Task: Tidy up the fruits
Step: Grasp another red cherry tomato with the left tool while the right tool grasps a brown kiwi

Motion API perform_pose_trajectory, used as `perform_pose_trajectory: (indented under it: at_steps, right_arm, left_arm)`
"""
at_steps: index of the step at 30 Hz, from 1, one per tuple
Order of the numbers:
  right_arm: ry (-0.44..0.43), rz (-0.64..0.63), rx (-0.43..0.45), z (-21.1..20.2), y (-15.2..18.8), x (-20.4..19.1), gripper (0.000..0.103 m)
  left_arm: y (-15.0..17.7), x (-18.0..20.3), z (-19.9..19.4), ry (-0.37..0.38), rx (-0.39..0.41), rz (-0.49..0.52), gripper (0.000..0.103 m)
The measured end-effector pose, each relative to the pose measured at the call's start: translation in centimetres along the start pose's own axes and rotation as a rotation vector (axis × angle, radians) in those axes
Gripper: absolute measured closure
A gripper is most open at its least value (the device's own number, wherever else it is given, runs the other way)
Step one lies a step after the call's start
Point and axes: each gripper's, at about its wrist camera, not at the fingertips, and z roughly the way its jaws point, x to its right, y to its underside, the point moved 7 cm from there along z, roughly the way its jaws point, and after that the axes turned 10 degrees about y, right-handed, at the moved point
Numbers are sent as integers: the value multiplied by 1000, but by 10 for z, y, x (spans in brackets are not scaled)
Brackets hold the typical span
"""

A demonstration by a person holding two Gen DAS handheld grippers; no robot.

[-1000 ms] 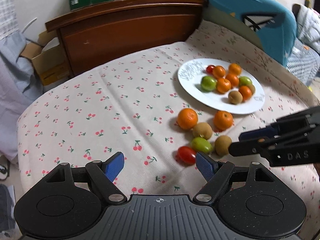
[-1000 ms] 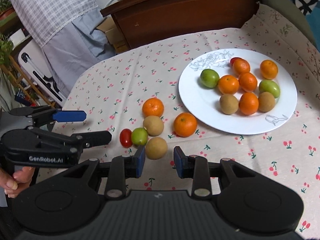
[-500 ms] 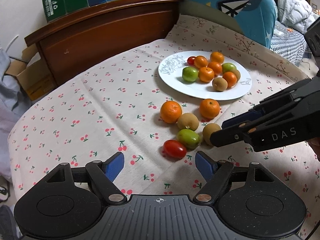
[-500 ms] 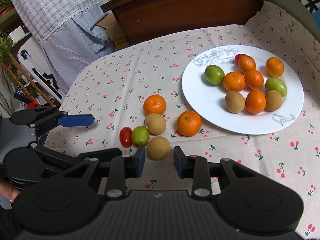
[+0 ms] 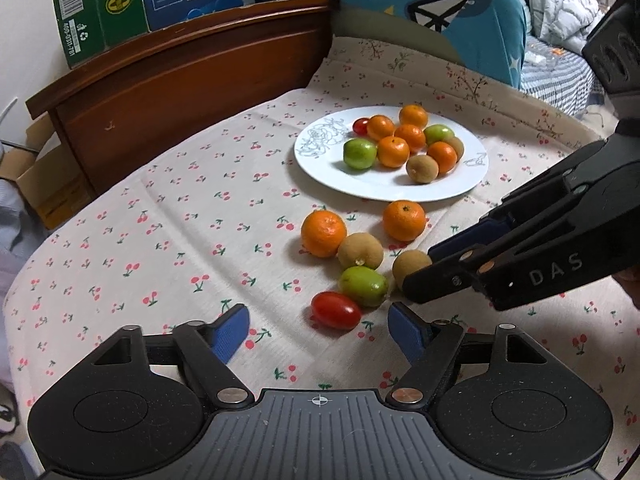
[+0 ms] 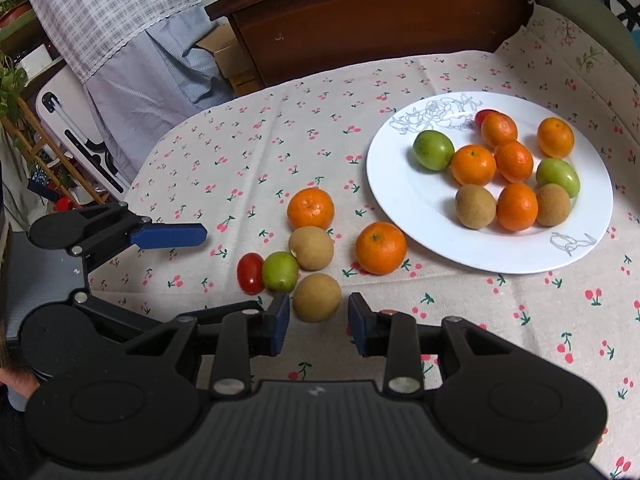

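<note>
Item: brown fruit [image 6: 317, 297], on bench beside plate [image 6: 400, 200]. Right claw [image 6: 319, 324] spread, straddling it; left claw [image 5: 318, 330] spread, idle. I close gently, centred, sparing green fruit [image 6: 280, 271].

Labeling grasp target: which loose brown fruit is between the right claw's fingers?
The nearer brown fruit, beside the green fruit; the other brown fruit lies farther off.

"DAS" stands in pale letters on the right tongs [image 5: 416, 276]. The green cardboard box [image 5: 100, 8] carries a barcode and what looks like "400-0311-781".
</note>
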Motion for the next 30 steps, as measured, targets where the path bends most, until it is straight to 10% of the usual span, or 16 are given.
perform_pose_trajectory:
  at_steps: [5,16,30]
  right_arm:
    - [3,-7,0,1,0,0,70]
    - [-5,-2,-3,3,0,1,72]
    - [-18,13,-6,2,0,3,77]
  left_arm:
    - [1,-3,9,48,-21,-31,50]
    - [-1,-4,16,94,-15,-26,52]
    - [0,1,12,102,-23,-31,78]
